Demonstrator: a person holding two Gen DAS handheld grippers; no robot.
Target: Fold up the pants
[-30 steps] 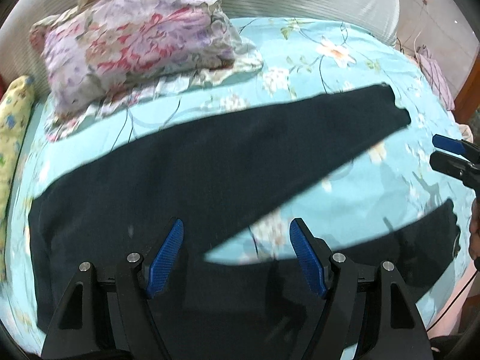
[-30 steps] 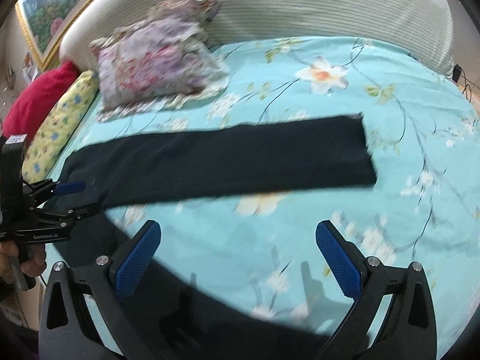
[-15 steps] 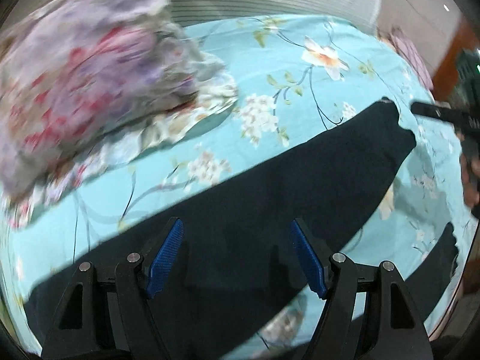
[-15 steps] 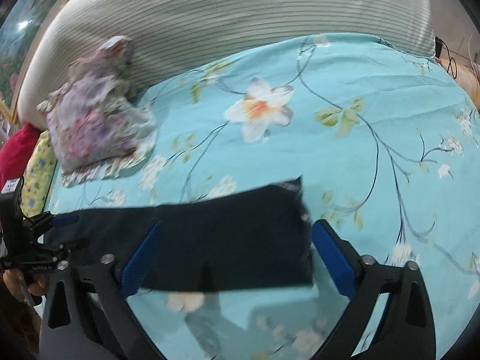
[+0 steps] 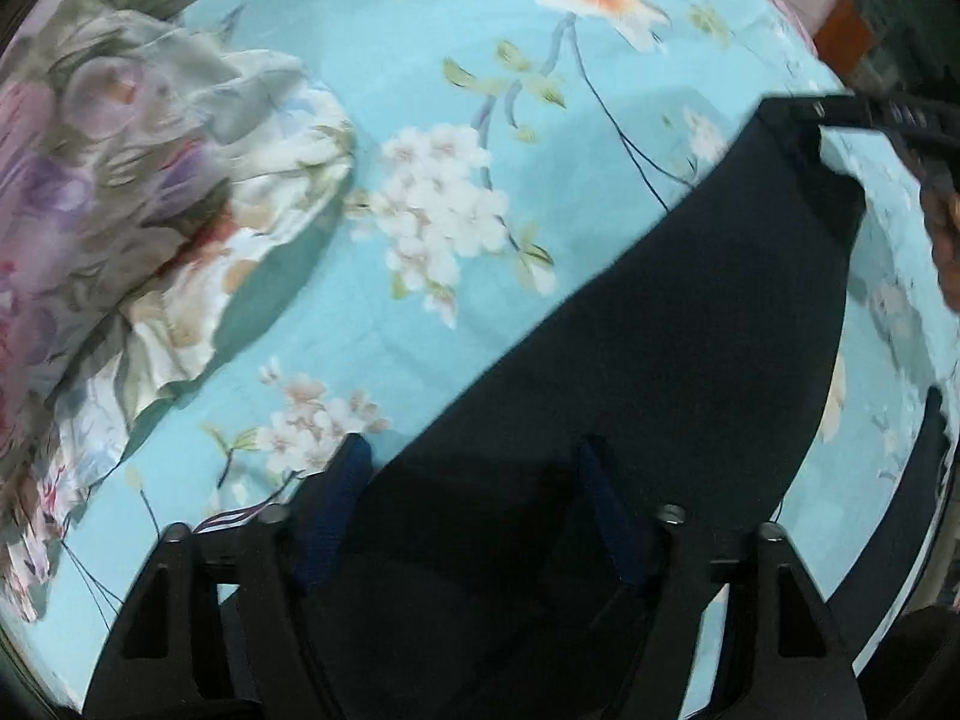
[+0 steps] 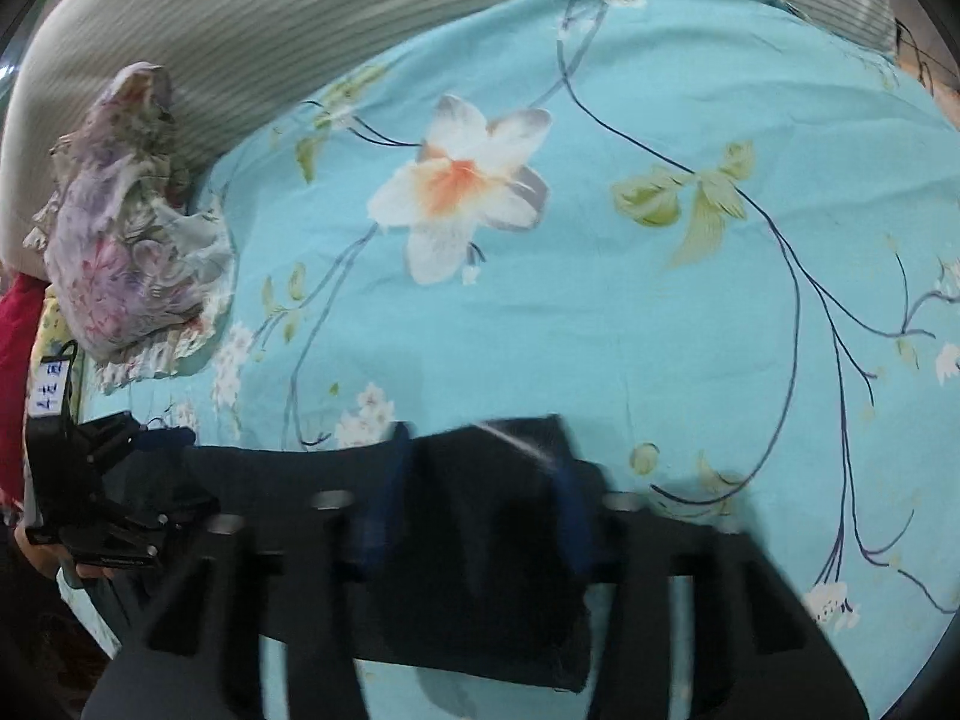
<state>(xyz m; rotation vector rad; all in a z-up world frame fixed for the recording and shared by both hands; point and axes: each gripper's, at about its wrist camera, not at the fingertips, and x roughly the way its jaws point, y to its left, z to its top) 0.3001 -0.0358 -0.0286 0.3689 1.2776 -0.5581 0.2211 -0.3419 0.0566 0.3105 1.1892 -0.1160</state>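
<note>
Dark navy pants lie flat on the turquoise floral bed sheet. One leg runs from bottom centre to the upper right in the left wrist view. My left gripper points down onto that leg near its far edge; its jaws are closing, with flat cloth between the pads. In the right wrist view my right gripper straddles the leg's cuff end. Its jaws are closing and the cloth bunches up between the pads. The right gripper shows at the cuff, and the left gripper shows over the pants.
A crumpled floral pillow lies left of the pants. A striped padded headboard bounds the far side. The second leg lies at the right edge. A red cushion sits far left. Bare sheet stretches beyond the cuff.
Both grippers came forward and down onto the far pant leg, the left near its middle, the right at the cuff. Both sets of jaws narrowed, the right much more.
</note>
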